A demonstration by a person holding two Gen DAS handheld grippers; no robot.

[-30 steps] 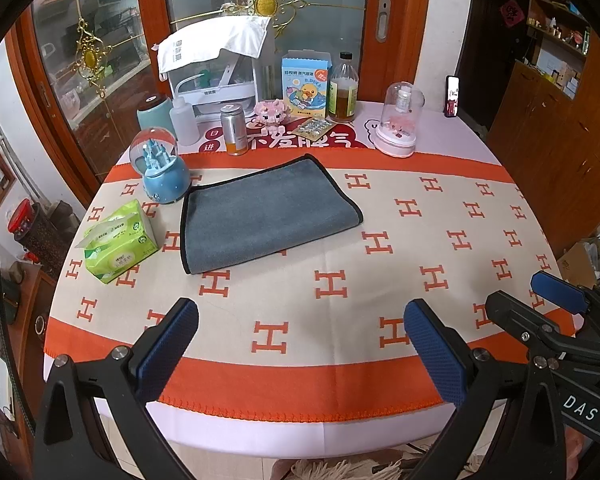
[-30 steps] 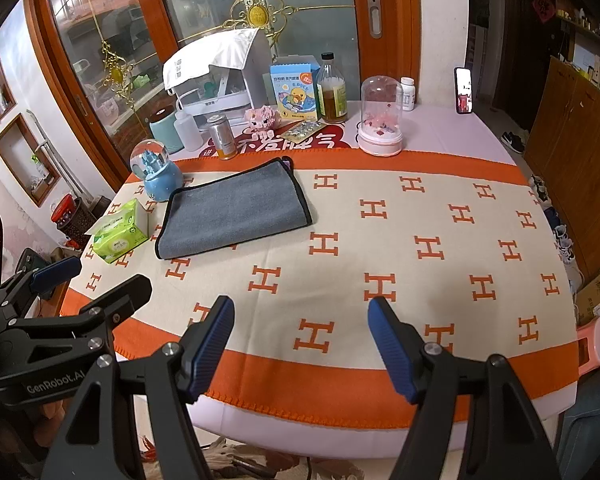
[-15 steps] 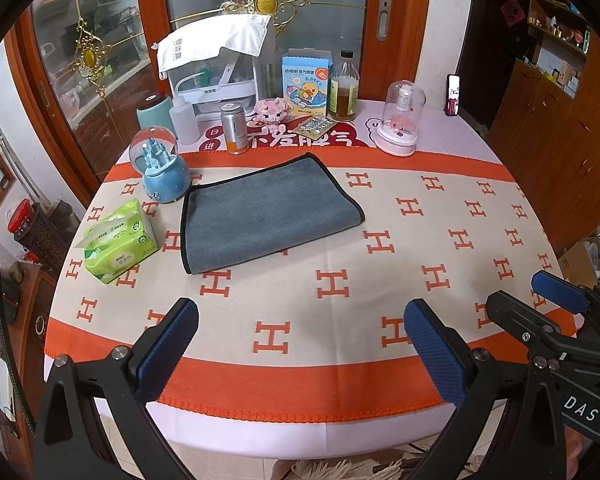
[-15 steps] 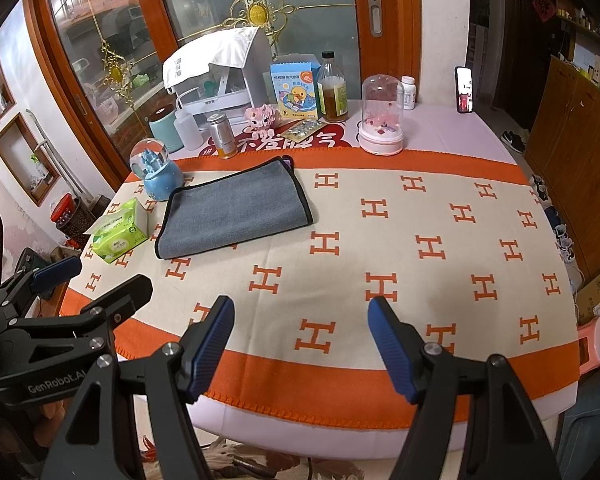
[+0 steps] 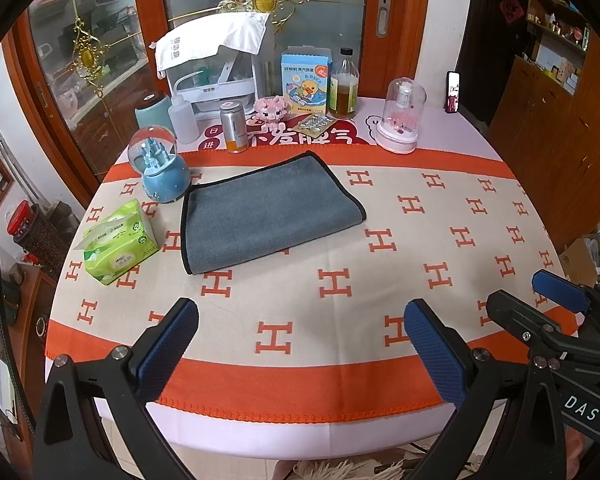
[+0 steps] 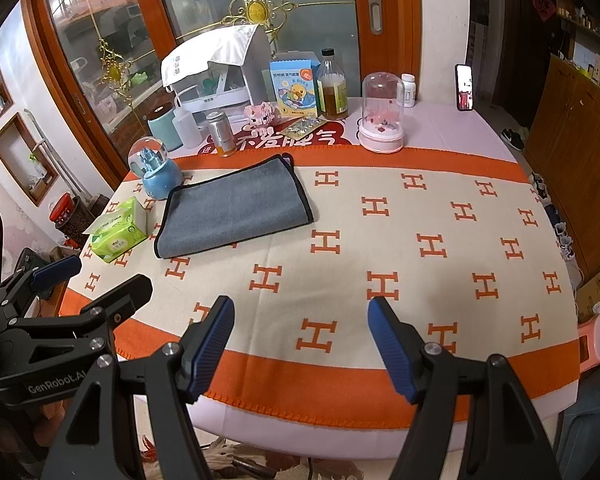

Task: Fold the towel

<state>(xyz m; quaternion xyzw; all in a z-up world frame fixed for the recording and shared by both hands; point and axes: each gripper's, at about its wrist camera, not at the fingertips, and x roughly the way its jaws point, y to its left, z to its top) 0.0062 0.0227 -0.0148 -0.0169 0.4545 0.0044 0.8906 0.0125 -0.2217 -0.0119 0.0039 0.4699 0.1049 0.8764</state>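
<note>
Your left gripper [image 5: 300, 344] and right gripper [image 6: 300, 344] both hover at the near table edge, fingers spread wide, holding nothing. The grey towel [image 5: 266, 214] lies flat on the far-left of the tablecloth [image 5: 380, 280], just beside the snow globe [image 5: 160, 172] and tissue pack [image 5: 116, 240], well apart from both grippers.

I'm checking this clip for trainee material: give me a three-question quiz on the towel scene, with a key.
1. True or false: the left gripper is shut on the towel.
2. Which lies nearest the towel's left edge? A) phone B) snow globe C) bottle
3. Fill in: the right gripper hovers, jaws ____, over the near edge of the table.

Key: 1 false; 2 B; 3 open.
</note>
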